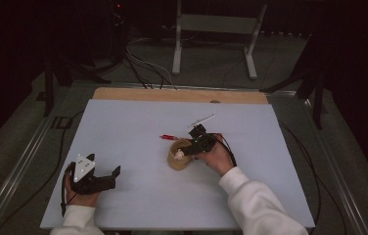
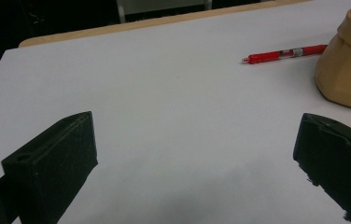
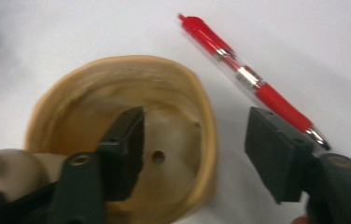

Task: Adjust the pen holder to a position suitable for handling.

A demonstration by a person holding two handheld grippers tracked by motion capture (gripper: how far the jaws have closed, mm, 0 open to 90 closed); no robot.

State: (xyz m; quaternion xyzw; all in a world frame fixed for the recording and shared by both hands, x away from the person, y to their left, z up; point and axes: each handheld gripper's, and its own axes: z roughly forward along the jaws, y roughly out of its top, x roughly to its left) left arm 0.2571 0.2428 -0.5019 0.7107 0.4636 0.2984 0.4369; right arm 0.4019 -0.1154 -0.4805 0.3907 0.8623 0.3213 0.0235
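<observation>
The right gripper [image 3: 194, 154] hangs released over the tan pot [image 3: 117, 135], one jaw inside, the other outside its rim; a red pen [image 3: 250, 79] lies just beside the pot; a white stick, perhaps another pen [image 1: 201, 120], lies farther back; the left gripper [image 2: 197, 163] rests spread wide on the white table [image 1: 138, 127], well apart.
</observation>
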